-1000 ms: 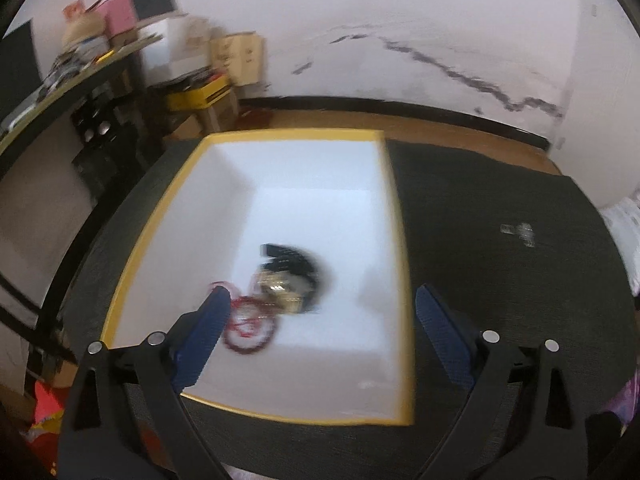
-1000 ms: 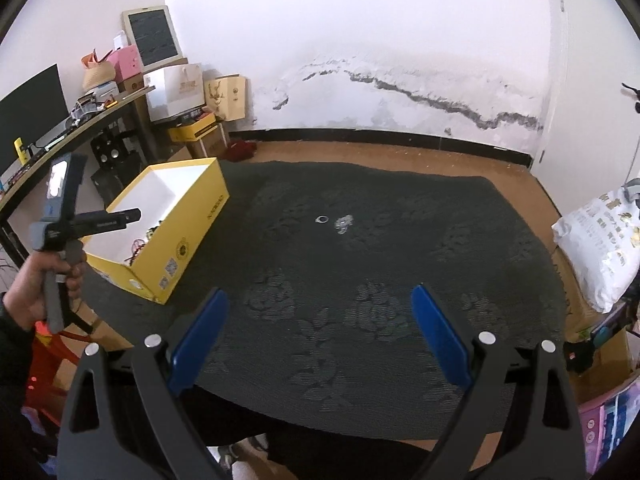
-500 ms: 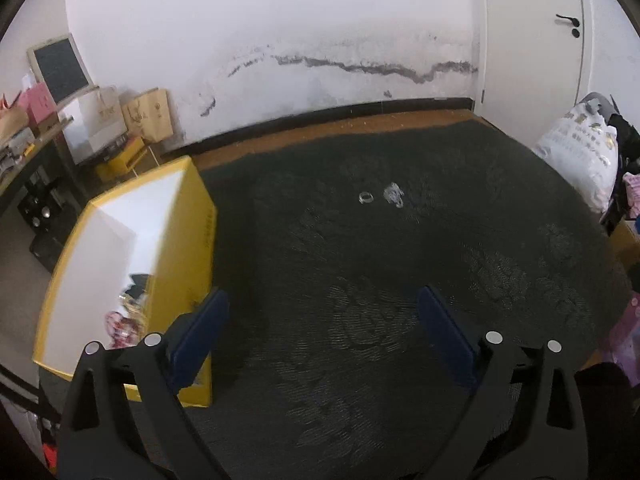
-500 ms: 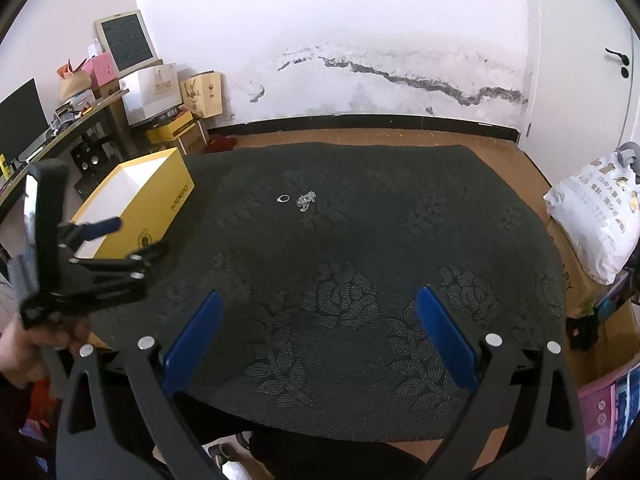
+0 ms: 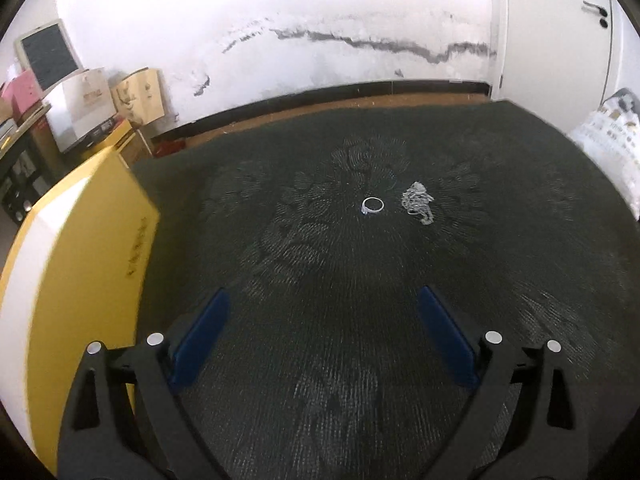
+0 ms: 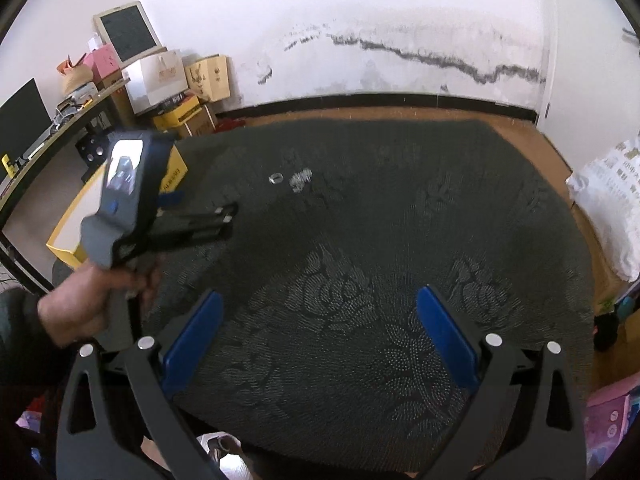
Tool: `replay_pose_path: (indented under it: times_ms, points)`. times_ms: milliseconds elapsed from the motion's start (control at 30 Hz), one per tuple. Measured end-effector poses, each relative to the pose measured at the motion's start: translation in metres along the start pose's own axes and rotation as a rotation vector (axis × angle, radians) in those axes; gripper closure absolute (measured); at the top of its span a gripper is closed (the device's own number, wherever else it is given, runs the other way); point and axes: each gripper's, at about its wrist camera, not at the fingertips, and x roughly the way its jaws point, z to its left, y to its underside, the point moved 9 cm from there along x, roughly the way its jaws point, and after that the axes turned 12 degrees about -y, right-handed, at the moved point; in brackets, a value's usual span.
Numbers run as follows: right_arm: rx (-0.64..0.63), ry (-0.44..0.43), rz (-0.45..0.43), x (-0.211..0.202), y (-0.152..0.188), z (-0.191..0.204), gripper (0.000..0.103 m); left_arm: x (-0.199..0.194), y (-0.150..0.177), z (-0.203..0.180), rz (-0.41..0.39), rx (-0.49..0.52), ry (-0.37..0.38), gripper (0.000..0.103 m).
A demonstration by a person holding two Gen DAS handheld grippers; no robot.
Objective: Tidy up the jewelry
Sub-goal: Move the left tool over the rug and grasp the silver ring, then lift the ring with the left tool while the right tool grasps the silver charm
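Reaching for next piece | left gripper (image 5: 320, 336) gaping wide, holding nothing, facing ring (image 5: 373, 205) and what is probably a chain (image 5: 417, 201) on cloth (image 5: 320, 280), beside box (image 5: 80, 260) | next: centering, closing lightly | right gripper (image 6: 318, 332) idling agape, empty

Silver ring (image 5: 373, 205), thin open hoop with a small setting at its lower-left, lying flat on the dark floral-patterned bench (image 5: 320, 380), roughly mid-surface toward the far edge; silver chain (image 5: 417, 202), bunched in a tangled heap, just beside the ring on its right, not touching; both appear smaller and blurred in the right wrist view, ring (image 6: 275, 178) and chain (image 6: 300, 179) side by side; yellow box (image 5: 76, 264) with white interior stands at the bench's left edge, open top, printed lettering on its yellow side wall, well apart from ring and chain; its contents can't be made out.
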Motion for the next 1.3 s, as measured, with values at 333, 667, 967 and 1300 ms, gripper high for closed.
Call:
replay_pose_path:
  times_ms: [333, 667, 967, 1300]
  points:
    - [0.08, -0.065, 0.043, 0.027, 0.005, -0.03, 0.009, 0.078, -0.034, -0.027, 0.062, -0.043, 0.089, 0.02]
    - [0.091, -0.099, 0.017, 0.022, -0.003, -0.035, 0.009, 0.071, -0.048, -0.059, -0.004, 0.069, 0.142, 0.075]
    - [0.066, -0.062, 0.042, 0.033, -0.003, -0.03, 0.009, 0.058, -0.046, -0.056, -0.018, 0.086, 0.119, 0.085]
    - [-0.155, 0.025, 0.207, 0.15, -0.003, -0.007, 0.009, -0.037, -0.003, -0.014, -0.025, 0.128, 0.159, 0.085]
